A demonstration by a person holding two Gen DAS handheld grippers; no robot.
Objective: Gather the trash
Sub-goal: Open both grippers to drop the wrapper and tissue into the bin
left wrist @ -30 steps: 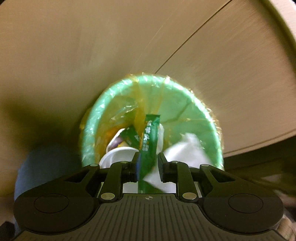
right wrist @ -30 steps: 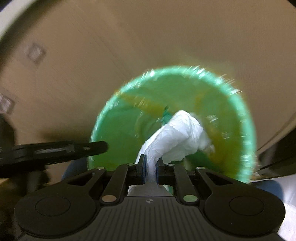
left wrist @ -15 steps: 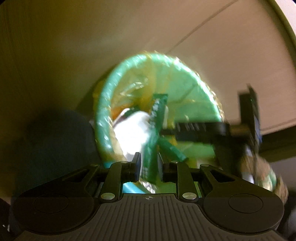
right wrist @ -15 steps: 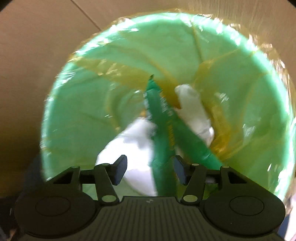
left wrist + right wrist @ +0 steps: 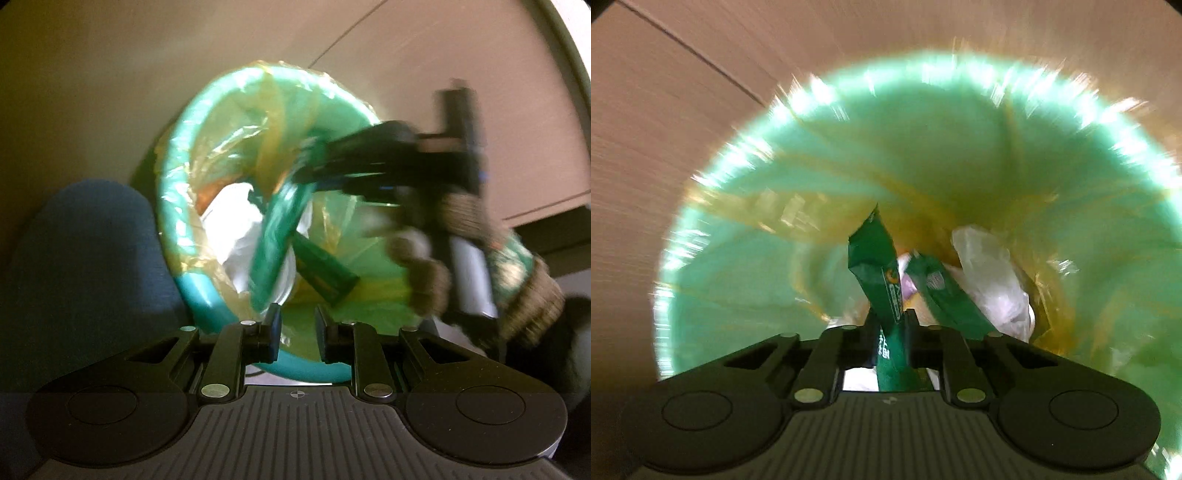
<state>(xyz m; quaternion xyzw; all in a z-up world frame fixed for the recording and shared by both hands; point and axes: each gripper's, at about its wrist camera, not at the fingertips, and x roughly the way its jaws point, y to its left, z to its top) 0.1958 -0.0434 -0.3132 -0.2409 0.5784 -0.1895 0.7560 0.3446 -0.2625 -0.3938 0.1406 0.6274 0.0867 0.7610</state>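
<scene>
The right gripper [image 5: 889, 325] pinches a green packet [image 5: 877, 266] over the bin [image 5: 738, 258] (blurry); the left gripper [image 5: 297, 326] is apart, holding nothing.

You see small white letters on the green packet [image 5: 886, 295], but they are too blurry to read.

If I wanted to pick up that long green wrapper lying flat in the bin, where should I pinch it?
Probably pinch the flat green wrapper near its upper end, the part lying free on the yellow bag liner. Come straight down from above the green bin, fingers across its narrow width: it is thin and long, and its lower end tucks among crumpled white tissue.
</scene>
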